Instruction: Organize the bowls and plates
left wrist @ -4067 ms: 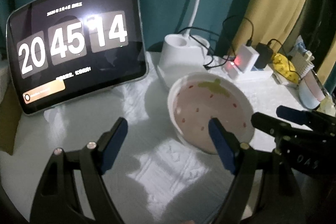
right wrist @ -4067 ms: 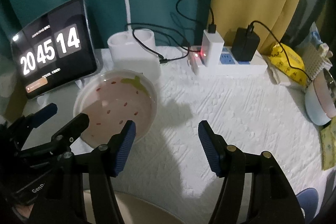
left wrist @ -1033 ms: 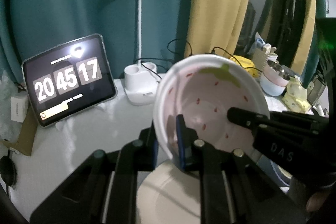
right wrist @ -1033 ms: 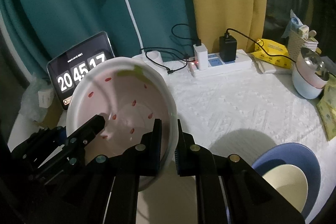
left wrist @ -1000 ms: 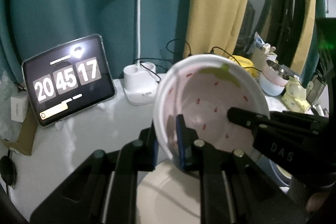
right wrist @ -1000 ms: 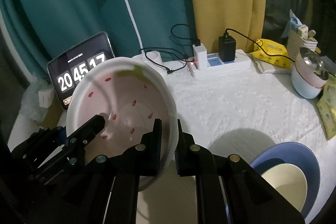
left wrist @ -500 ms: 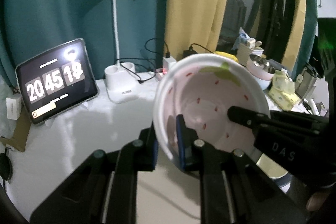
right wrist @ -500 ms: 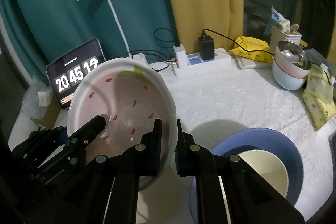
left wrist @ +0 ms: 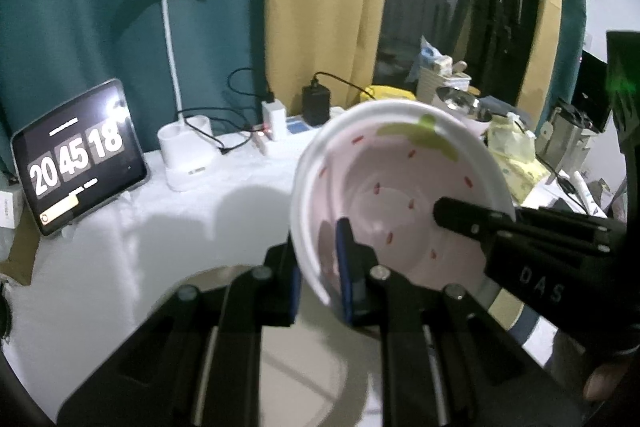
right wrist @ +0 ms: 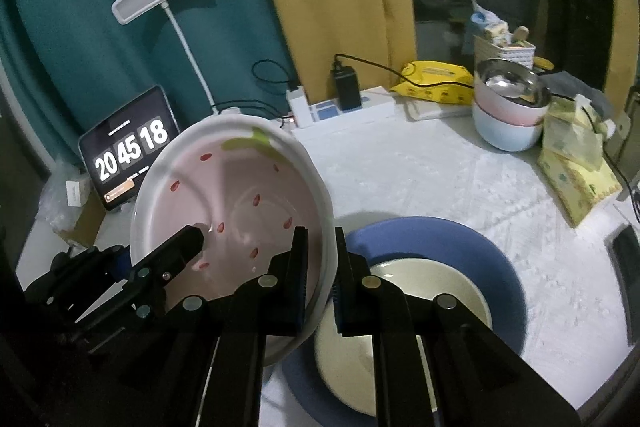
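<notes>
A pink strawberry-pattern plate (left wrist: 404, 199) with a white rim is held in the air, tilted, by both grippers. My left gripper (left wrist: 320, 271) is shut on its left rim. My right gripper (right wrist: 320, 269) is shut on its right rim; the plate also shows in the right wrist view (right wrist: 236, 203). Below and to the right of it, on the white tablecloth, a blue plate (right wrist: 472, 251) carries a smaller cream plate (right wrist: 404, 307). A stack of bowls (right wrist: 510, 111) with a metal one on top stands at the back right.
A tablet clock (left wrist: 76, 155) and a white desk lamp (left wrist: 184, 155) stand at the back left. A power strip (right wrist: 344, 107) with chargers and cables lies at the back. Yellow packets (right wrist: 576, 167) lie at the right edge.
Both grippers have carried the strawberry plate to the right and nearer the blue and cream plates, which now show larger beneath it. The grip on both rims is unchanged.
</notes>
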Demonstrator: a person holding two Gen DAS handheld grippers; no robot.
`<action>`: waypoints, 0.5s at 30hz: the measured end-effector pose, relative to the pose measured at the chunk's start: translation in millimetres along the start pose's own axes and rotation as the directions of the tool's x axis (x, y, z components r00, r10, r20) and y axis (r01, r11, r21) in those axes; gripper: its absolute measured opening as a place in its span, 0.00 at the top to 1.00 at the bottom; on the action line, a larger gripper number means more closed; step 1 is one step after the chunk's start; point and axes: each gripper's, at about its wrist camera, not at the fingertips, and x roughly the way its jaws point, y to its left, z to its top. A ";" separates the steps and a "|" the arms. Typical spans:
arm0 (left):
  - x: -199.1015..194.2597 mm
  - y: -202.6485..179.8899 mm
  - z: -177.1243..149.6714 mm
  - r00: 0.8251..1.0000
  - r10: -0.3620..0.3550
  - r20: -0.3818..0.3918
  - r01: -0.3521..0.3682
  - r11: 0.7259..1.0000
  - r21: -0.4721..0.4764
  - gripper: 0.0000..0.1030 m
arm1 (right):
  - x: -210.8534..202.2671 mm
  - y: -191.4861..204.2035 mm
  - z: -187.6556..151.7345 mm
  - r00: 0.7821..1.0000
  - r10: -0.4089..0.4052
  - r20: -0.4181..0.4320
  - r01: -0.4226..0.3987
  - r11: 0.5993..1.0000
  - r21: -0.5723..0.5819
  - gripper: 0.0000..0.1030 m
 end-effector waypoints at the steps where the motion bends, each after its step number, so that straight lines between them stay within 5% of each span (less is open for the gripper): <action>1: 0.2 -2.8 -0.4 1.000 -0.001 0.000 0.001 1.000 0.004 0.84 | -1.5 -3.5 -1.1 1.000 -0.001 0.002 0.001 1.000 0.002 0.89; 15: 6.2 -44.7 -11.7 0.999 -0.020 -0.026 0.021 0.999 0.044 0.84 | -16.2 -41.8 -20.6 1.000 -0.029 0.002 0.029 0.999 0.030 0.89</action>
